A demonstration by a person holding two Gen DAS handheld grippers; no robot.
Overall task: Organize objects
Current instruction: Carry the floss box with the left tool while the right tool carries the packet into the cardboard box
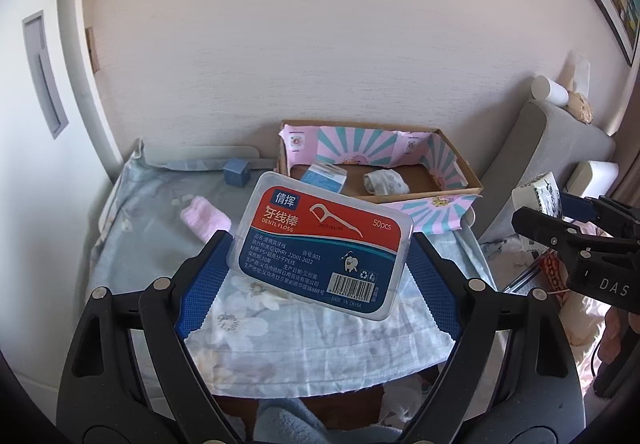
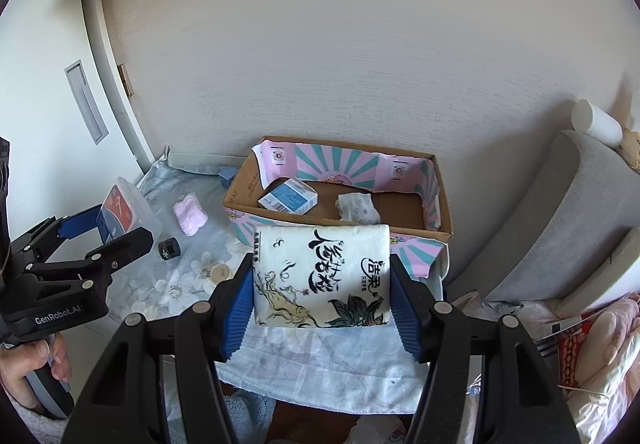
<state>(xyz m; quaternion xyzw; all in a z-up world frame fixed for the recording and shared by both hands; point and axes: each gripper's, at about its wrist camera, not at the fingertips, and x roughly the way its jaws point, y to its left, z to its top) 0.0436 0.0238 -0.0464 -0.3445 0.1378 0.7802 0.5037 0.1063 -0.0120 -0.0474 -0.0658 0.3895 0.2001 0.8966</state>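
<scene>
My left gripper is shut on a clear dental floss box with a red and blue label, and holds it tilted above the flowered cloth. My right gripper is shut on a white tissue pack with black lettering, just in front of the open cardboard box. That cardboard box holds a small blue-white carton and a rolled white cloth. In the right wrist view the left gripper shows at the left with the floss box.
On the flowered tablecloth lie a pink rolled cloth, a blue cube, a small black cap and a round beige lid. A grey padded piece stands to the right. The wall is close behind.
</scene>
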